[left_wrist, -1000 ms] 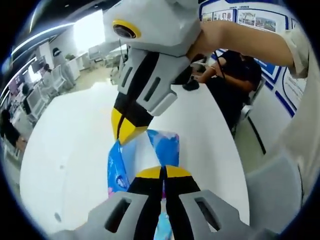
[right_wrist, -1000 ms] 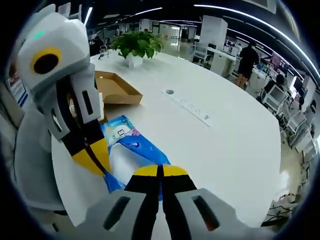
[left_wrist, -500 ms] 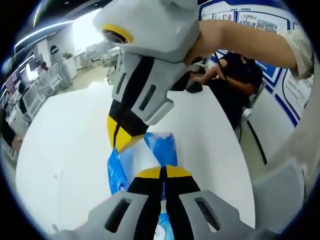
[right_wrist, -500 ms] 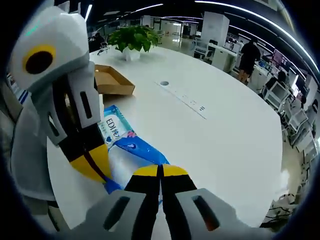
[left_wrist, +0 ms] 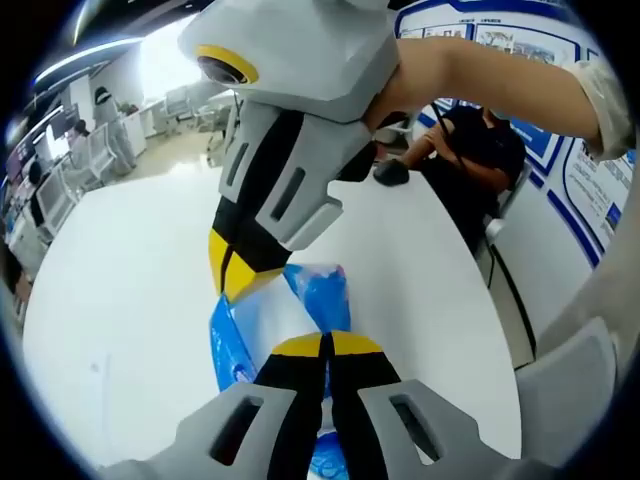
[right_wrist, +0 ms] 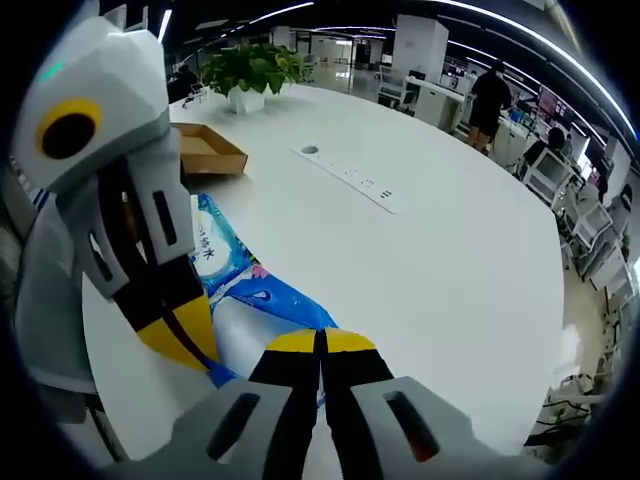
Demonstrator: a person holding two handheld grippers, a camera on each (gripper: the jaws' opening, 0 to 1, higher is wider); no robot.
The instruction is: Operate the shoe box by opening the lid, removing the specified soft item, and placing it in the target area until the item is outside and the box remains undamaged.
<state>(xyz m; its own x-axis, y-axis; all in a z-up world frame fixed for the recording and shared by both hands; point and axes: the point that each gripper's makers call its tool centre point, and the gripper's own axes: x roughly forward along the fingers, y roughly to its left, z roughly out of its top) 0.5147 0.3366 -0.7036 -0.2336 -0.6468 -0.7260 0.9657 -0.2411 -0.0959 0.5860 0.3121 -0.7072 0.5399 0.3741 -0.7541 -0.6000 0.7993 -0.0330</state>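
Above white tabletop (right_wrist: 450,270), both grippers (left_wrist: 325,345) (right_wrist: 322,342) pinch soft blue plastic pack (right_wrist: 270,300); uneven pull risks tearing or dropping.

The blue soft pack (right_wrist: 262,300), held by both grippers, now sits higher above the white table (right_wrist: 430,260) than one second ago. In the right gripper view the brown shoe box (right_wrist: 205,152) looks farther away, and more of the pack's printed face has come into sight.
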